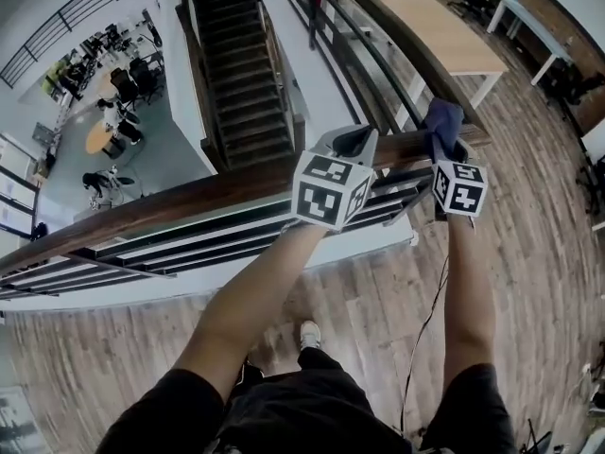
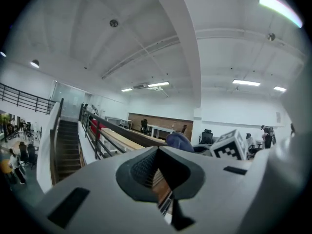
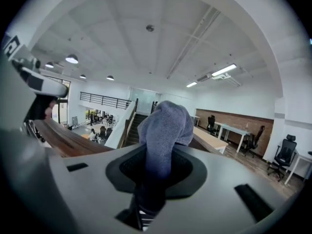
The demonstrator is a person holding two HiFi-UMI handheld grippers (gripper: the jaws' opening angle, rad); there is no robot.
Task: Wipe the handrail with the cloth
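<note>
So my right gripper [image 1: 448,159] is clenched on the cloth [image 3: 163,126], a blue-grey towel-type rag. It's bunched up and poking out past the jaws, right at the top of the wooden handrail [image 1: 189,201], near its right-hand end by the corner.

The cloth looks soft, floppy and super light, so it'll squash flat under a bit of pressure and drag fine along the wood. I'm pinching it low in the bunch, which seems about right. Grab it any nearer the edge and I reckon it slips out mid-wipe.

My left gripper [image 1: 348,142] sits just beside it on the rail with the jaws apart and nothing in them. I can see wood through the gap.

The rail itself looks stiff, smooth and rounded, so it's probably a bit slippery.

Other stuff around:
- The staircase [image 1: 241,74] drops away past the rail, and there's an open lower floor with chairs [image 1: 123,83] way down there. Dropping the cloth over the edge would be annoying.
- There's a long table [image 1: 444,31] off along the other rail run.
- A cable [image 1: 425,320] hangs by my right arm.
- The main thing in the way is my own left gripper, if I wipe leftward.
</note>
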